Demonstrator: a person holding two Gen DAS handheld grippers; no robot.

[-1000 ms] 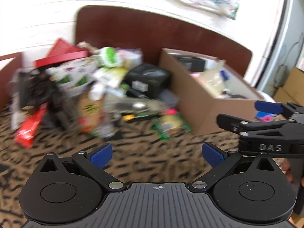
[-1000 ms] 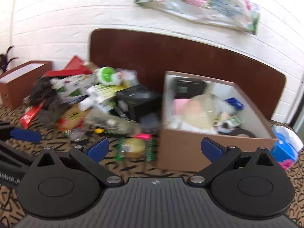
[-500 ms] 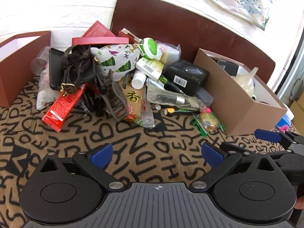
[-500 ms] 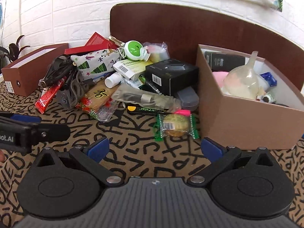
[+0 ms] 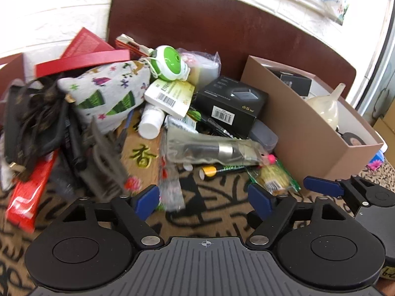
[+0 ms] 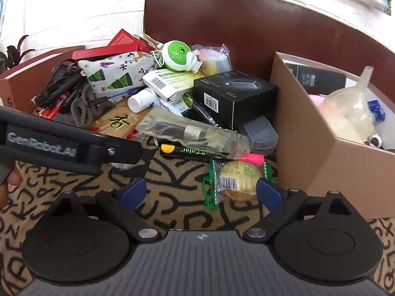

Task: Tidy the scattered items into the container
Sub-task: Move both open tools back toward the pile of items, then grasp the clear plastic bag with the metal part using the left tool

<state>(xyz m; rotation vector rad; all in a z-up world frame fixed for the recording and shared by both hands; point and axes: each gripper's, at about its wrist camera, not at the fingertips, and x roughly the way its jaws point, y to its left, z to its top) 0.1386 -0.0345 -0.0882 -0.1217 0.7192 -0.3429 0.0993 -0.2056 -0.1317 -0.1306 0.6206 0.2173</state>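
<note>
Green-edged clear plastic snack packet (image 6: pixel 233 182) flat on letter-print cloth, just beside brown cardboard box (image 6: pixel 321 162), long axis across; right hand-held gripper (image 6: pixel 201 196) nearer w/ jaws wide apart, empty; left hand-held gripper (image 5: pixel 201 201) open too.

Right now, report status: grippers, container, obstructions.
Left hand-held gripper open, empty. Right hand-held gripper open, nearing green-wrapped snack packet. Brown cardboard box part filled, pile beside it. Nothing blocking the packet.
</note>
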